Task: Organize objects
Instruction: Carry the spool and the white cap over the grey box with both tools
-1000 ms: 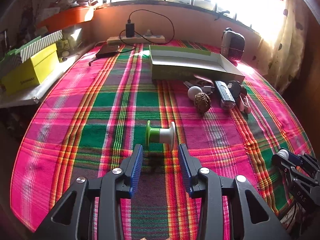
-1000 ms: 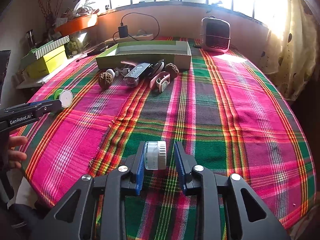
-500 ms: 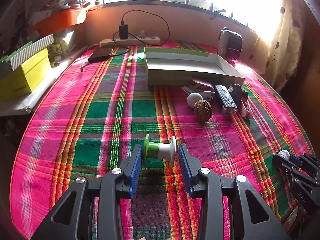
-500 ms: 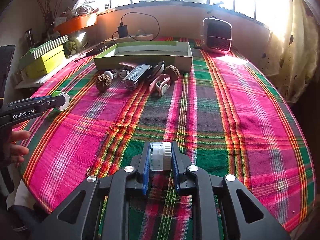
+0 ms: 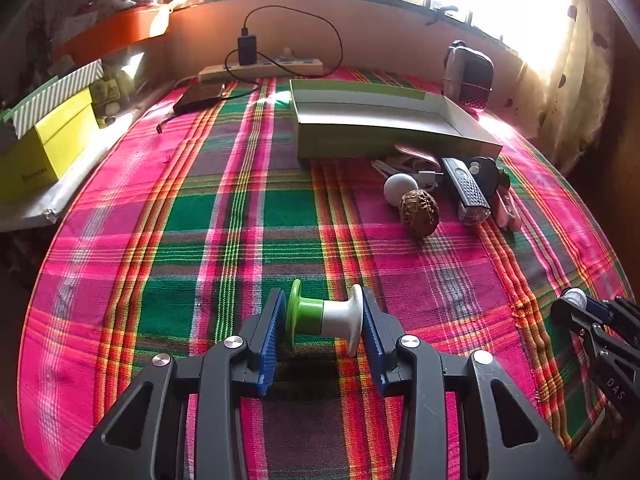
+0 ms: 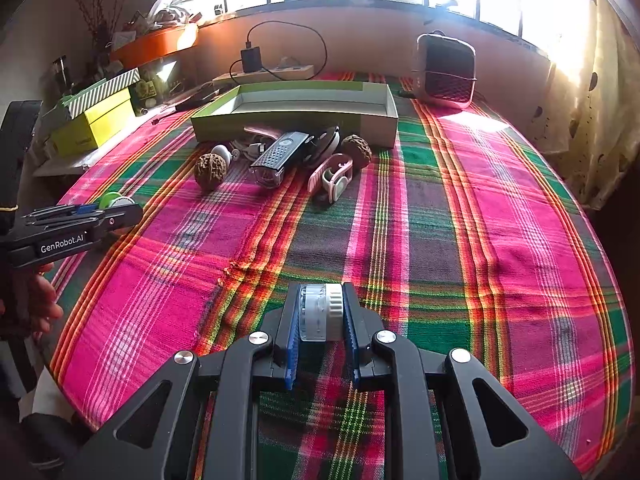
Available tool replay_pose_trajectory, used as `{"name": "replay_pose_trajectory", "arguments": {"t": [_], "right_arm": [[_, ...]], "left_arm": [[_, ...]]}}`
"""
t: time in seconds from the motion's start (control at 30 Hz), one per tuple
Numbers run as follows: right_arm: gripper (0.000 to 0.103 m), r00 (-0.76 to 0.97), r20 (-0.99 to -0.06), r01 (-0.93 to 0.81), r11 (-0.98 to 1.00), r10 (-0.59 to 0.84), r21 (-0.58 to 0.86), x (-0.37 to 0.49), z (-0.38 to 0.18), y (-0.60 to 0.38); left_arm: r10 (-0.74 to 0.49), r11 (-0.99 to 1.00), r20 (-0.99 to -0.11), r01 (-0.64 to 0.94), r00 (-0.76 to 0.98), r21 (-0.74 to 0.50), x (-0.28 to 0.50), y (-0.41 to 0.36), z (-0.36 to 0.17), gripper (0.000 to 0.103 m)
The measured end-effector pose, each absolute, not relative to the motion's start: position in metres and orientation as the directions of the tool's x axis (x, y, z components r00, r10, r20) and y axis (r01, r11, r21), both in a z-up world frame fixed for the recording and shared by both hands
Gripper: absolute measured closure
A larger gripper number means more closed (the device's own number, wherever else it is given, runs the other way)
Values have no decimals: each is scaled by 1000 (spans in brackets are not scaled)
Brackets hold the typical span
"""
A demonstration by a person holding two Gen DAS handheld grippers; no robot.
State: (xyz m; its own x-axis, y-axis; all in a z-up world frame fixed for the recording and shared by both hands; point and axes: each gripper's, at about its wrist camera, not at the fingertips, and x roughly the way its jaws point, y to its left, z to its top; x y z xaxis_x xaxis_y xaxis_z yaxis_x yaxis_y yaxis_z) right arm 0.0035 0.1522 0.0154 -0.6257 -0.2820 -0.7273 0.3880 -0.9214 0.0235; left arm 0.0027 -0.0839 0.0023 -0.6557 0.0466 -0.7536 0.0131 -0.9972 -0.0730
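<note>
Low in the right wrist frame, the right gripper is clamped tight on a small clear vial with a ribbed white cap, pads pressing both ends; its jaws have just been closing onto it. The vial sits just above the plaid cloth of the table.

At lower centre of the left wrist frame, the left gripper brackets a green-and-white spool lying on its side. The right pad touches the white flange; whether the left pad meets the green flange I cannot tell, so the hold looks unfinished.

Destination is probably the open green tray at upper centre, with walnuts, a torch and a pink strap heaped against its near wall.

To do this well: seat both pads square on the spool's flanges before lifting. Lift each piece straight up, clear the heap, and lower it inside the tray walls.
</note>
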Motion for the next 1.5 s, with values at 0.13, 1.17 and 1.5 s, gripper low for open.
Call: {"name": "replay_pose_trajectory", "arguments": {"t": [0.13,1.17,1.5], "right_arm": [[83,-619,-732,392,-919,-284,25,-1,16,151],[83,-622,-696,450,-891,-360,60,-61,59,130],[83,-630,-677,464,-883,-381,66,-111,77,120]], "left_arm": [[50,-997,-755,7,-653,-72,2,-84,3,69],[107,-994,-750,-40,-652,-106,-45,-73,40,73],[141,-990,-745,-69,-652,-127,-95,-68,55,73]]}}
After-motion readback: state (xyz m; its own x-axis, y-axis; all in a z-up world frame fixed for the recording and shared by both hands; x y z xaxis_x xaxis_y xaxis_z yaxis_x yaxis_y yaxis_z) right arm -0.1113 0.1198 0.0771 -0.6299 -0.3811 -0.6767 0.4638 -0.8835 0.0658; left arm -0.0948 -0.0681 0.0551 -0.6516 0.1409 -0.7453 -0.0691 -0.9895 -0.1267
